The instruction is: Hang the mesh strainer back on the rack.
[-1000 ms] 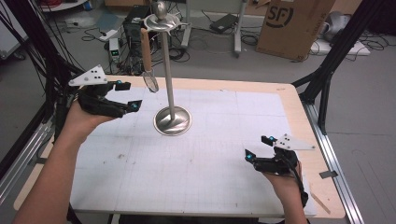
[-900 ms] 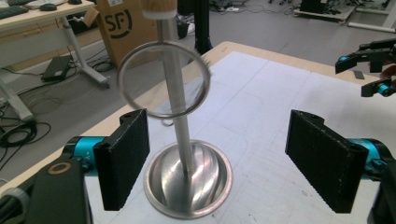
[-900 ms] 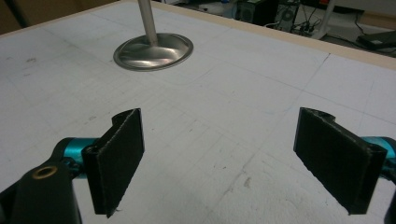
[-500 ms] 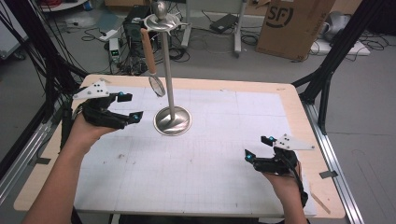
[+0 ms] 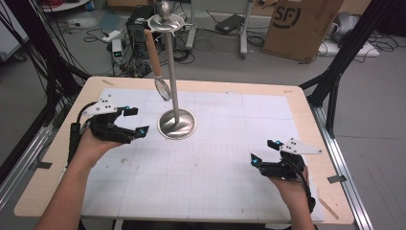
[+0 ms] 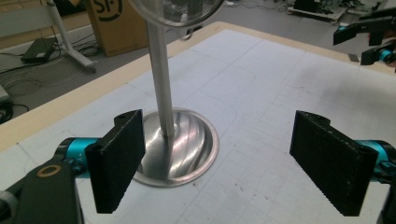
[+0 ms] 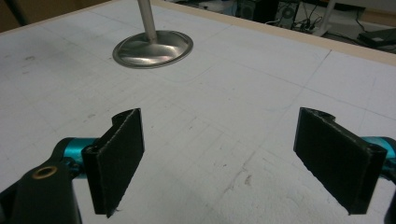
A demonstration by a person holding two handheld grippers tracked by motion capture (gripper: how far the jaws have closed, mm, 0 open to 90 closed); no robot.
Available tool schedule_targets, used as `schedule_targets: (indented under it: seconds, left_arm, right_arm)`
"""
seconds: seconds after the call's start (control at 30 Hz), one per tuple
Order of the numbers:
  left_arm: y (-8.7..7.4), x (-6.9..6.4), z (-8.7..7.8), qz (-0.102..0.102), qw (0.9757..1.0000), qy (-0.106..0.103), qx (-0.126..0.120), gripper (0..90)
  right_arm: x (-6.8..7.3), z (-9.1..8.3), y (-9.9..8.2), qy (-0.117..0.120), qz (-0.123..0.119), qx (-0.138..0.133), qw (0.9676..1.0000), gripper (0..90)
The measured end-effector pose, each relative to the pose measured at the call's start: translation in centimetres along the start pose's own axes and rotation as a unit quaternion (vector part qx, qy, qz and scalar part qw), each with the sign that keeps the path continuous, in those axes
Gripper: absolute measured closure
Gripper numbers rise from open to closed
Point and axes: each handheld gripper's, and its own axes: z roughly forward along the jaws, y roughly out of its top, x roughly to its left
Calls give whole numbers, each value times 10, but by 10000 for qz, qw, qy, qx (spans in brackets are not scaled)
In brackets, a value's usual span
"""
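- Since the earlier frames, the left gripper [image 5: 128, 121] has slid down and right from the table's upper-left area, and now sits just left of the stand [image 5: 176, 123]; the right gripper [image 5: 266, 152] has stayed at lower right.
- Left jaws stand wide apart with nothing between them; in the left gripper view [image 6: 217, 161] the stand's round base [image 6: 182, 147] lies just beyond them.
- Right jaws are likewise spread and empty, above the bare white mat [image 7: 233, 93].
- Stand sits upright at centre-left of the frame, on the mat [image 5: 230, 143].
- From its top dish a wooden-handled strainer [image 5: 161, 81] hangs, left of the pole, clear of the table [image 5: 306, 110].
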Motion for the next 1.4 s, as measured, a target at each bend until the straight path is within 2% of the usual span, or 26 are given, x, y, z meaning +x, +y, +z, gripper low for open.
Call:
schedule_targets:
  seconds: [0.3,0.5,0.67,0.83,1.03,1.17,1.4]
  left_arm:
    - [-19,-10,3,53,9999,90,69,187]
    - [-35,-18,3,64,9998,188,61,184]
    - [-43,-21,0,62,9998,174,-5,184]
    - [-45,-22,1,66,9999,100,43,183]
    - [-48,-24,6,-28,10000,71,52,169]
    - [-48,-26,8,-10,10000,79,47,168]
    - [-49,-26,11,26,10000,12,25,169]
  right_arm:
    - [0,1,-1,-7,-18,15,10000,151]
    - [0,2,-2,-16,-23,35,10000,151]
    - [-1,3,-4,-28,-2,76,10000,151]
    - [0,5,-4,-31,-8,104,9999,151]
    - [1,9,-6,6,2,146,9999,150]
    - [1,11,-8,38,51,166,9998,151]
    - [2,12,-8,20,-3,199,9998,150]
